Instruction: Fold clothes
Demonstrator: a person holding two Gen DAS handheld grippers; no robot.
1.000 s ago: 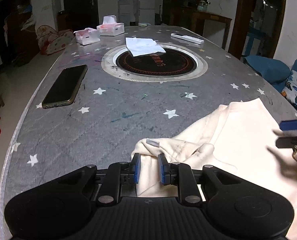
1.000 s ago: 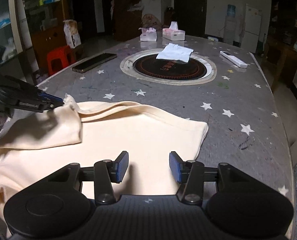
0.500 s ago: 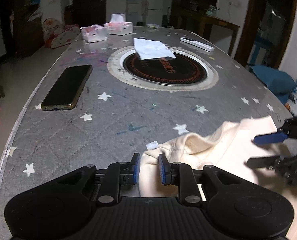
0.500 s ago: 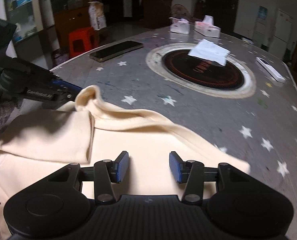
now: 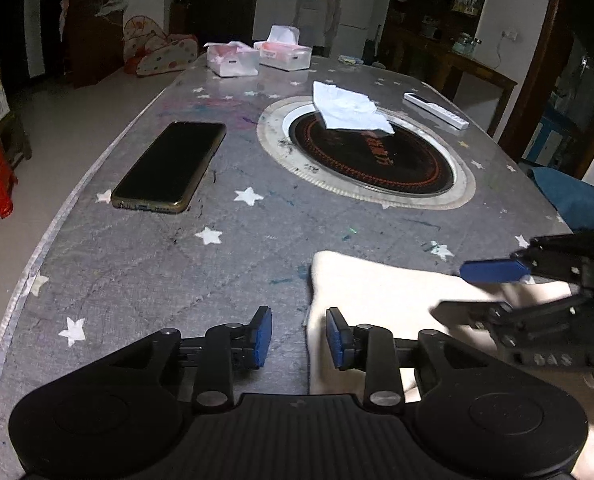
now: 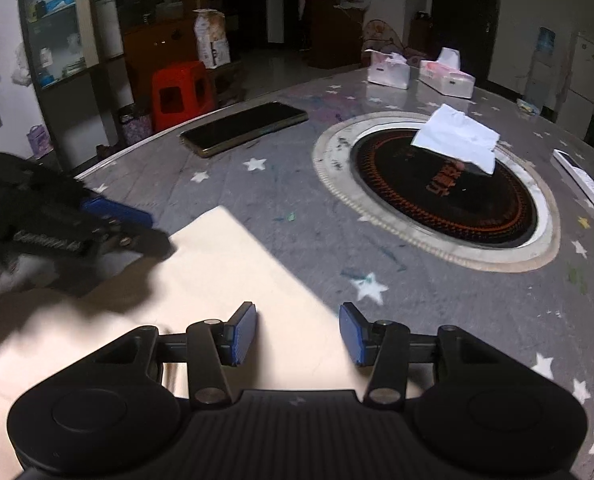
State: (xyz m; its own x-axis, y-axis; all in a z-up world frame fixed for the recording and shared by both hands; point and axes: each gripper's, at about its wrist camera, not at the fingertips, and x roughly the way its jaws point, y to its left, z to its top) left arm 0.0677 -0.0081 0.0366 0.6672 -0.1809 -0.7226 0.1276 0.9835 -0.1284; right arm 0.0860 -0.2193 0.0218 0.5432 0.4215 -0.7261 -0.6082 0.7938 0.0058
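1. Your left gripper (image 5: 299,336) hovers over the garment's left edge, fingers spread, gripping nothing.
2. The cream garment (image 6: 225,280) lies flat on the worktop (image 5: 137,264), apparently folded at least once; further folds probably remain.
3. Your right gripper (image 6: 297,334) hangs over it, fingers apart, empty.

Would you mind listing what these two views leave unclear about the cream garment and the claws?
- Cream garment: in both views its near part is hidden by claw bodies or cut off by the frame, so its type and fold stage are unclear.
- Right claw: blurred in the left wrist view; contact with the cloth is unclear.
- Left claw: blurred in the right wrist view.
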